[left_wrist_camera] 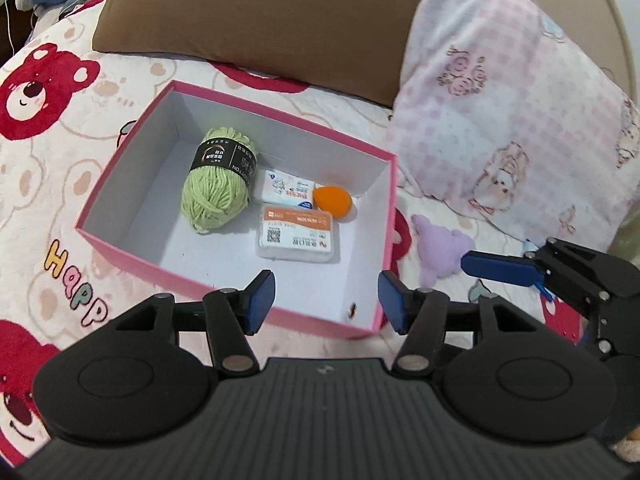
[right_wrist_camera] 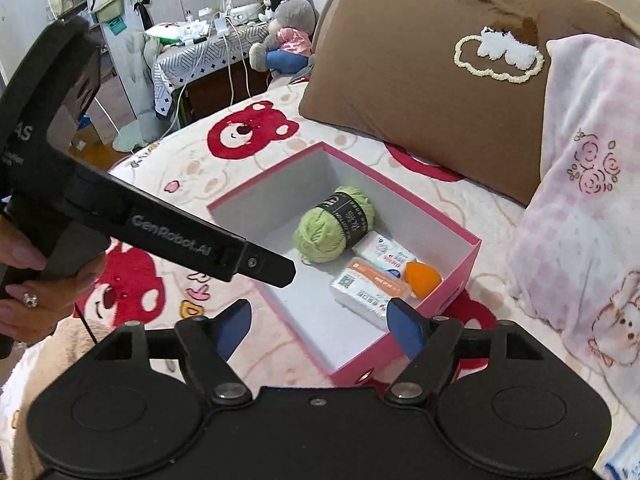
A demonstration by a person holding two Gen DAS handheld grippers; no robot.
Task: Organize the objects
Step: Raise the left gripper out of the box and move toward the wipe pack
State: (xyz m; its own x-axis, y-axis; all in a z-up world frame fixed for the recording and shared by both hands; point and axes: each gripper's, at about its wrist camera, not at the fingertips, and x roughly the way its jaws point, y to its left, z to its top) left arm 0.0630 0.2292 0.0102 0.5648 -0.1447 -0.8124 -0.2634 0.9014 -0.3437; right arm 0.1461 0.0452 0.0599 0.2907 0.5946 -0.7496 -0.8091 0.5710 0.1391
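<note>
A pink box [left_wrist_camera: 120,152] [right_wrist_camera: 474,258] with a white inside lies open on the bed. It holds a green yarn ball [left_wrist_camera: 216,184] [right_wrist_camera: 332,228], a white tissue pack [left_wrist_camera: 288,188] [right_wrist_camera: 384,254], an orange sponge [left_wrist_camera: 333,199] [right_wrist_camera: 423,278] and a clear case with an orange label [left_wrist_camera: 296,236] [right_wrist_camera: 370,290]. A small purple plush [left_wrist_camera: 440,250] lies on the bed right of the box. My left gripper [left_wrist_camera: 326,300] is open and empty above the box's near edge. My right gripper [right_wrist_camera: 318,330] is open and empty over the box's near corner; it also shows in the left wrist view [left_wrist_camera: 500,270].
A brown pillow [left_wrist_camera: 256,12] [right_wrist_camera: 440,84] and a pink checked blanket [left_wrist_camera: 512,108] [right_wrist_camera: 588,200] lie behind and right of the box. The bedspread [left_wrist_camera: 52,168] has red bears. A hand holds the left gripper body [right_wrist_camera: 60,184]. A cluttered table [right_wrist_camera: 200,56] stands beyond the bed.
</note>
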